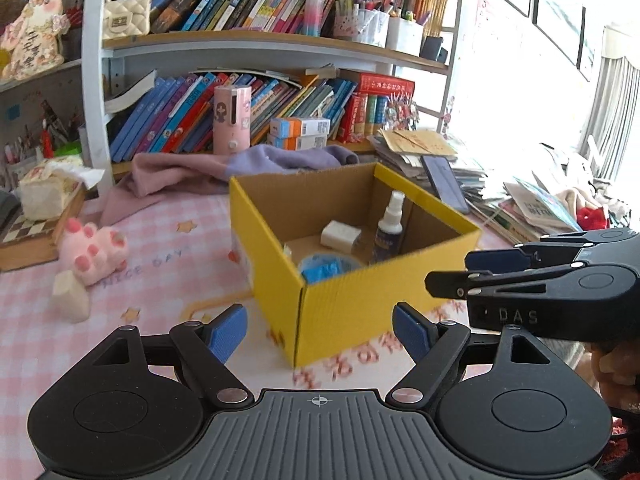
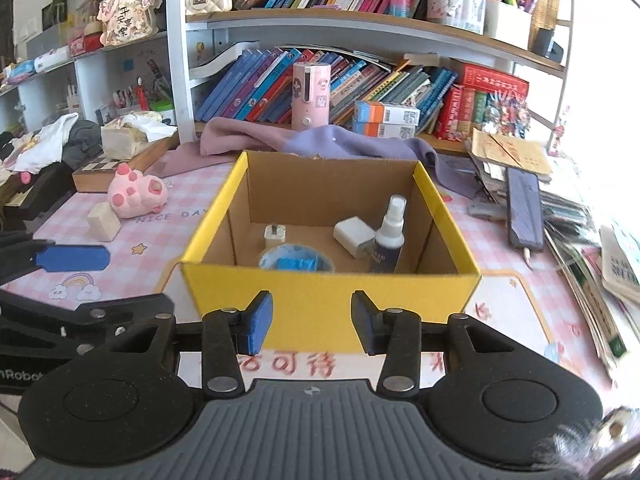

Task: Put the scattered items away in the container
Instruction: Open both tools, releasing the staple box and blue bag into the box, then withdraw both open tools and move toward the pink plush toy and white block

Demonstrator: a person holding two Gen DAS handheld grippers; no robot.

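The yellow cardboard box point(image 1: 340, 312) point(image 2: 328, 292) stands open on the pink checked mat. Inside it are a spray bottle point(image 2: 390, 236), a white charger point(image 2: 354, 236), a small white plug point(image 2: 275, 236) and a blue tape roll point(image 2: 296, 262). Left of the box lie a pink paw plush point(image 1: 94, 254) point(image 2: 136, 194) and a beige block point(image 1: 72, 296) point(image 2: 103, 222). My left gripper point(image 1: 320, 330) is open wide before the box's near corner, holding nothing. In front of the box's near wall, my right gripper point(image 2: 312, 322) is open with a narrower gap, and it is empty too.
A purple cloth point(image 2: 320, 144) lies behind the box under the bookshelf. A dark phone point(image 2: 524, 208) rests on stacked papers to the right. A chessboard box with tissues point(image 1: 36, 220) sits at the left. In the left wrist view the right gripper's fingers point(image 1: 492, 260) reach in from the right.
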